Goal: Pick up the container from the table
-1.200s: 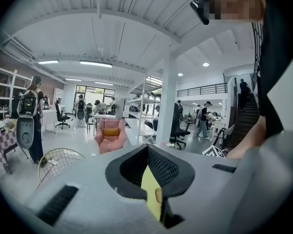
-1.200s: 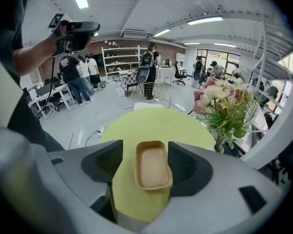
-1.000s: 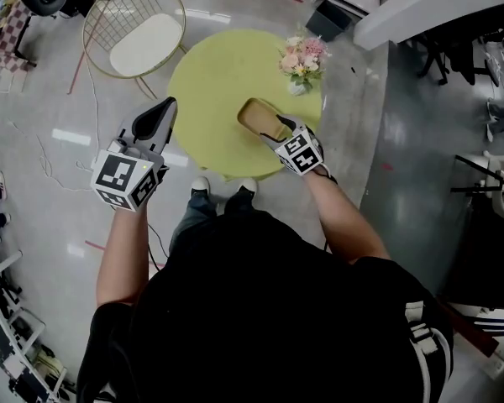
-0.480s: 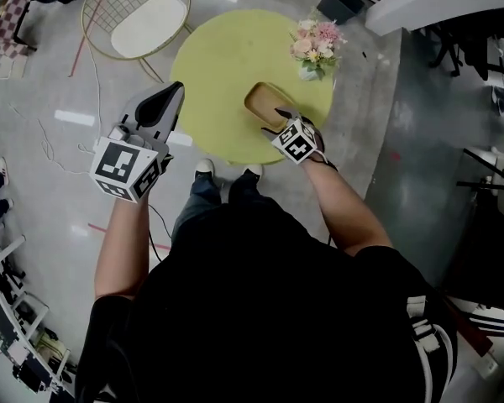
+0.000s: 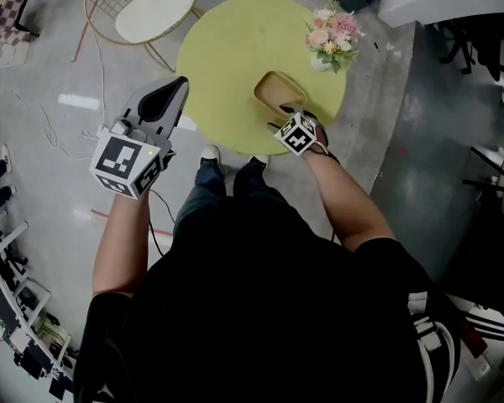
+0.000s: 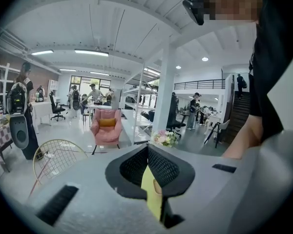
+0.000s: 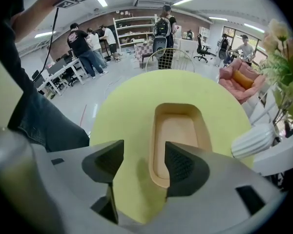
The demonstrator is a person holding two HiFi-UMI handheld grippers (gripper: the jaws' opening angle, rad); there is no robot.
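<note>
Container on table, right hand-held gripper spread

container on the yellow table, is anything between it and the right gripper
Nothing visible does. The right gripper has its jaws apart at the near end of the tan container, whose left rim shows between them. The white vase of flowers stands off to the right on the yellow table, clear of that path.

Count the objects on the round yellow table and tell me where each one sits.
2. The tan container lies near the table's near edge, at the tips of the open right claw; the flower vase stands at its right edge. None appears hidden.
</note>
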